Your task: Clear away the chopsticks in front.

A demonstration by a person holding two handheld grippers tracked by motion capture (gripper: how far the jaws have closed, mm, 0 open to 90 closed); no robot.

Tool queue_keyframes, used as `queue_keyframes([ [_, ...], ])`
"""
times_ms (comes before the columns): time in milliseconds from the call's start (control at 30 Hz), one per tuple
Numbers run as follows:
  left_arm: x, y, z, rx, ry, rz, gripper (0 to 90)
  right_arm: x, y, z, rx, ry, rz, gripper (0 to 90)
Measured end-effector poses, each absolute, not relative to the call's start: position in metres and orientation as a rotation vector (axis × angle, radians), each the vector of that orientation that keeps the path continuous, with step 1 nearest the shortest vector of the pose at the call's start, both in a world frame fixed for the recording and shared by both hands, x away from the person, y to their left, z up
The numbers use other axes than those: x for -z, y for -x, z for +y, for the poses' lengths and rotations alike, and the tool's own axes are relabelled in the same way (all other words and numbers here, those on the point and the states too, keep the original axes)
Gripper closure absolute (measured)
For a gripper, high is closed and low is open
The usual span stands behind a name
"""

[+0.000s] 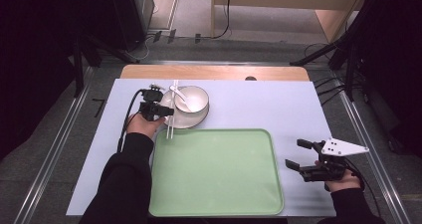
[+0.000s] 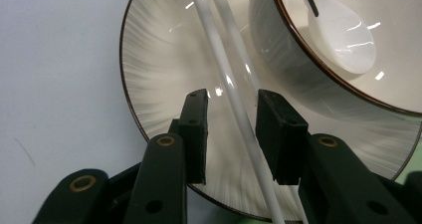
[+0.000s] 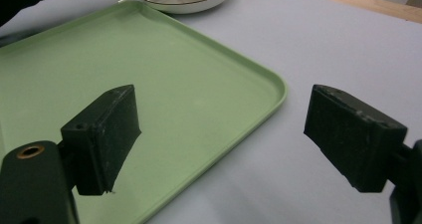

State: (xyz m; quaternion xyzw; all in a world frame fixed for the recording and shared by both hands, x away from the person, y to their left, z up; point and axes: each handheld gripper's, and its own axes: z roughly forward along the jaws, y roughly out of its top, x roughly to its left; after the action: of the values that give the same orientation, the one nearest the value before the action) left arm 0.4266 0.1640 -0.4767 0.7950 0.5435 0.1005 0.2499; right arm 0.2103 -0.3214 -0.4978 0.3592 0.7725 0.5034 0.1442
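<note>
A pair of white chopsticks (image 1: 171,117) (image 2: 224,69) lies across the left rim of a white plate (image 1: 195,121) (image 2: 159,64) with a dark edge. On the plate stands a white bowl (image 1: 194,100) (image 2: 283,40) holding a white spoon (image 1: 181,97) (image 2: 343,40). My left gripper (image 1: 166,112) (image 2: 231,97) hangs low over the plate. Its jaws stand on either side of the chopsticks with a gap still showing beside the left pad. My right gripper (image 1: 295,153) (image 3: 221,97) is open and empty above the table, just right of the green tray (image 1: 214,174) (image 3: 149,50).
The empty green tray takes up the near middle of the pale blue table top (image 1: 278,104). The plate (image 3: 199,5) sits just beyond the tray's far left corner. A wooden strip (image 1: 214,72) runs along the table's far edge.
</note>
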Motion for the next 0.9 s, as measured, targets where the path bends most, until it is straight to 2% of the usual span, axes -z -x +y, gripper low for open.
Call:
queue_keyframes([
  [200, 0.4829, -0.4313, 0.1633, -0.264, -2.13, 1.522, 74.5, 0.4982, -0.2107, -0.3198, -1.448, -1.023, 2.236, 14.4],
  [233, 0.4839, -0.4322, 0.1629, -0.269, -2.119, 1.533, 79.1, 0.4984, -0.2107, -0.3189, -1.443, -1.019, 2.241, 14.4],
  [400, 0.4844, -0.4328, 0.163, -0.271, -2.095, 1.551, 83.9, 0.4984, -0.2107, -0.3188, -1.443, -1.021, 2.243, 14.4],
  [900, 0.4766, -0.4321, 0.1698, -0.245, -2.04, 1.58, 85.4, 0.4981, -0.2107, -0.3186, -1.441, -1.018, 2.246, 14.4],
])
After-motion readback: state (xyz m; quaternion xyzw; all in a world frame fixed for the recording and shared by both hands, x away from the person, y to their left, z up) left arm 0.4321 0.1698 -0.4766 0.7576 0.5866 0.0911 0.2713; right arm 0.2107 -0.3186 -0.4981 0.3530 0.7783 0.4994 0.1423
